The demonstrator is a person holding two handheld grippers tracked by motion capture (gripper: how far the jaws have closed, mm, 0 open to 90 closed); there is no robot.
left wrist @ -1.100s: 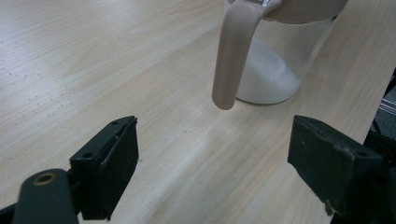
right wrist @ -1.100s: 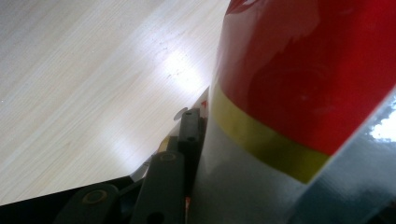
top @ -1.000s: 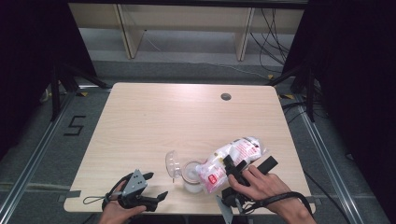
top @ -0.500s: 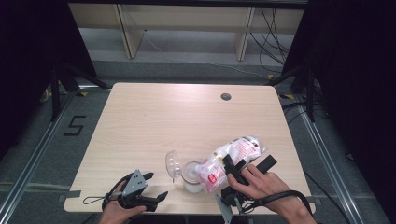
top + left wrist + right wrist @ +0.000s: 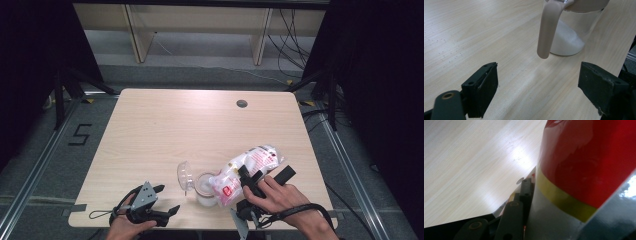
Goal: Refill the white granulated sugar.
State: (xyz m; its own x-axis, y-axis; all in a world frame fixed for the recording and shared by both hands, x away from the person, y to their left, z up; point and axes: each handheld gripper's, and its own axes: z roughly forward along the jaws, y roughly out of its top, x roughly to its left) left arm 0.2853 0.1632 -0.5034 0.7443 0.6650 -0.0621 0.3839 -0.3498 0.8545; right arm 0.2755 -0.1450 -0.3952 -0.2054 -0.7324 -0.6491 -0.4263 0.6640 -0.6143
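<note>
High view. Item 1: glass jar [image 5: 204, 186], open, standing near the front edge of the table [image 5: 200, 125], a layer of white granules in its bottom; taken as landmark. Item 2: clear hinged lid [image 5: 184, 175], flipped back on the jar's left side. Item 3: plastic bag [image 5: 245, 167], white with red print, tilted mouth-down, its lower end at the jar's rim on the right. Item 4: right gripper [image 5: 250, 182], to the right of the jar, clamped on the bag's lower half. Item 5: left gripper [image 5: 161, 205], left of the jar and nearer the front edge, apart from it, jaws spread with nothing between them.

Left gripper view. The jar [image 5: 574, 32] stands ahead of the wide-open jaws, its beige clasp arm [image 5: 547, 30] hanging down the near side; white granules lie heaped against the far wall. Jar untouched by this gripper.

Right gripper view. The bag [image 5: 586, 170], red panel over a yellow band, pressed against the visible black jaw; table surface to the left.

Status, as judged: pouring from bag into jar is under way. Jar is filled only a little; bag looks well stocked. Remaining: continue the pour, right the bag, close the lid.
</note>
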